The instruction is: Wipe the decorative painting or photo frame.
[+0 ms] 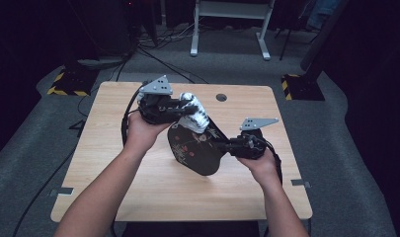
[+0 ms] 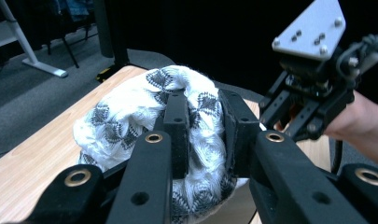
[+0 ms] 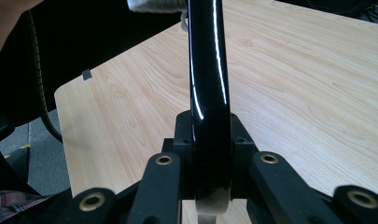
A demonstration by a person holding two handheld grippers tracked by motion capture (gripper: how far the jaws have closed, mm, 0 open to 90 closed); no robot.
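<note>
Black plate held on edge above the table, white patterned cloth pressed to its upper end.

The right gripper (image 1: pixel 226 146) pinches the rim of the black plate (image 1: pixel 196 148), its jaws clamped on either side of the glossy edge, which rises straight up between them in the right gripper view (image 3: pixel 209 93); in the high view the plate stands tilted over the middle of the wooden table (image 1: pixel 153 192), its decorated face turned toward the person; the left gripper (image 1: pixel 190 109) is closed on the cloth (image 1: pixel 197 114), a bunched white fabric with a grey diamond pattern, its jaws sunk into the folds (image 2: pixel 196 130); the cloth sits at the plate's far upper rim, touching it; the two grippers lie near each other, left one higher, on opposite ends of the plate.
</note>
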